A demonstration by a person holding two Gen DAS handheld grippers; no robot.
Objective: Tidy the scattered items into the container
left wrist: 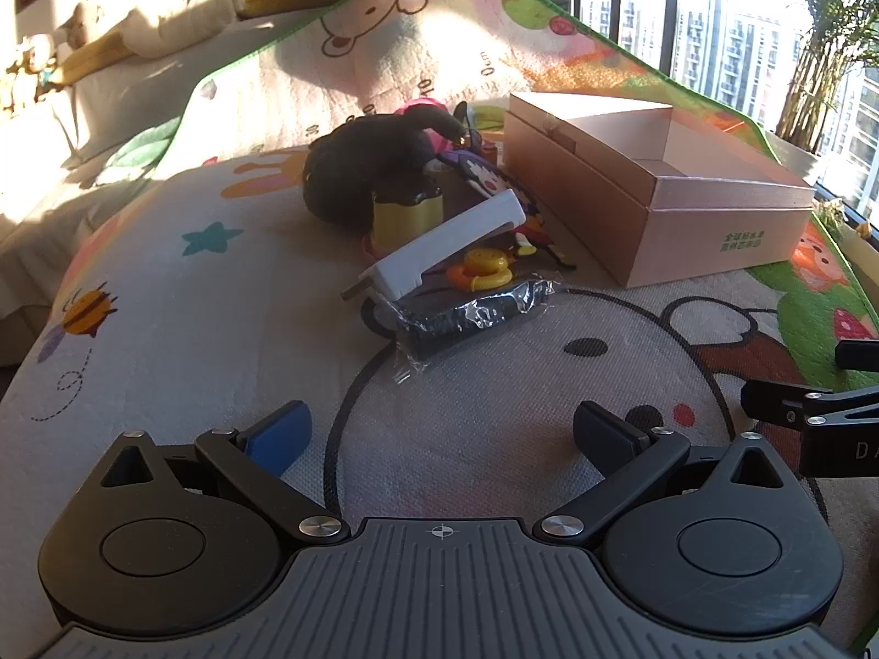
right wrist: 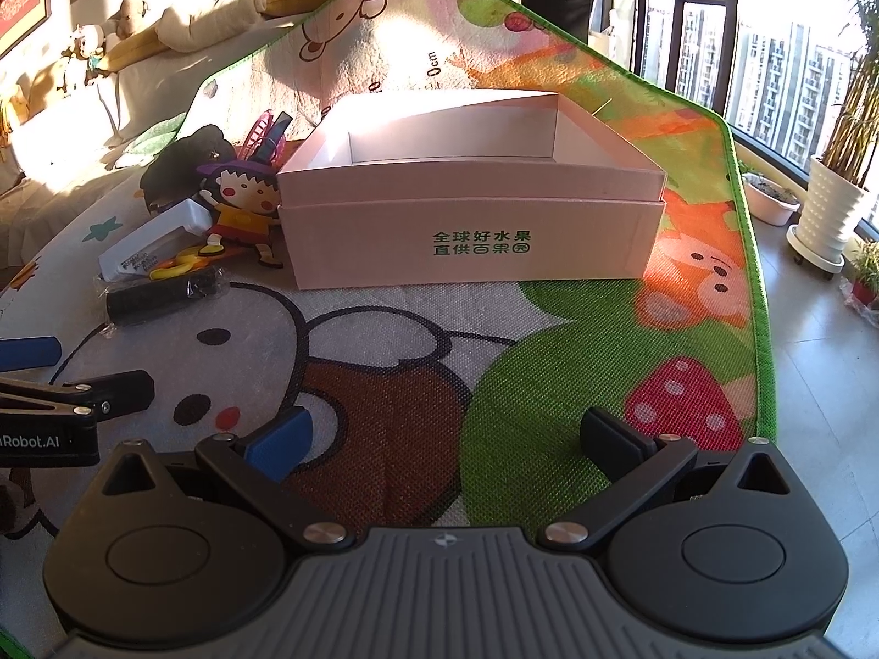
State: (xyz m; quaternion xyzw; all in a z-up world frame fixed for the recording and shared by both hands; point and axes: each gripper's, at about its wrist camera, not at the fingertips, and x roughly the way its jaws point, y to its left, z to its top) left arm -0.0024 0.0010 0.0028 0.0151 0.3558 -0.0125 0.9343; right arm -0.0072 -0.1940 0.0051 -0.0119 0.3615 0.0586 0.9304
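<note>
A pink cardboard box [left wrist: 714, 219] [right wrist: 472, 241] stands open on the cartoon play mat, nothing visible inside it. Left of it lies a pile: a white charger [left wrist: 439, 247] [right wrist: 154, 241], a yellow ring toy [left wrist: 483, 269] [right wrist: 181, 263], a black item in clear wrap [left wrist: 472, 313] [right wrist: 159, 296], a flat cartoon girl figure [right wrist: 241, 203] [left wrist: 489, 181], a yellow and black block [left wrist: 406, 214], a black plush [left wrist: 368, 165] [right wrist: 187, 159] and a pink piece [right wrist: 263, 132]. My left gripper [left wrist: 442, 439] is open, short of the pile. My right gripper [right wrist: 445, 439] is open, facing the box.
The play mat [right wrist: 549, 362] lies over a raised soft surface; its green edge [right wrist: 763, 329] drops to a tiled floor on the right. Potted plants [right wrist: 829, 208] stand by the window. Cushions and soft toys [right wrist: 137, 27] line the back left.
</note>
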